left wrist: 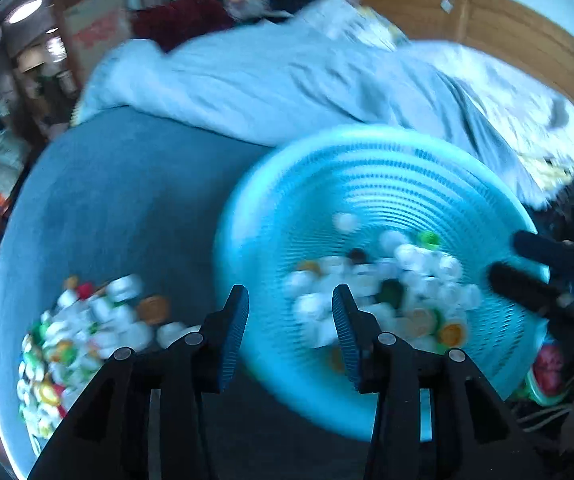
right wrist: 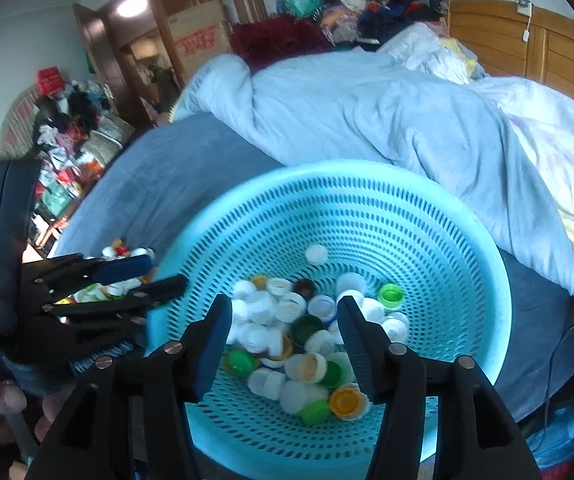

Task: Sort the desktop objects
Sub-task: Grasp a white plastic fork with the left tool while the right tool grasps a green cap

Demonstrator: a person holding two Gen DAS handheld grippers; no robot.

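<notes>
A turquoise perforated basket [right wrist: 387, 208] sits on a blue-grey cloth surface and holds many bottle caps [right wrist: 295, 336], mostly white, some green and orange. It also shows in the blurred left wrist view [left wrist: 367, 184]. A second pile of loose caps [left wrist: 87, 328] lies on the cloth left of the basket. My right gripper [right wrist: 285, 312] is open and empty, just above the caps in the basket. My left gripper [left wrist: 291, 300] is open and empty over the basket's left rim. Each gripper shows in the other's view, the left [right wrist: 143, 276] and the right [left wrist: 527, 264].
A rumpled light-blue duvet [right wrist: 367, 112] lies behind the basket. The blue-grey cloth [left wrist: 135, 184] spreads to the left. Piles of clothes [right wrist: 71, 120], a cardboard box [right wrist: 199, 36] and wooden panelling [right wrist: 527, 40] stand further off.
</notes>
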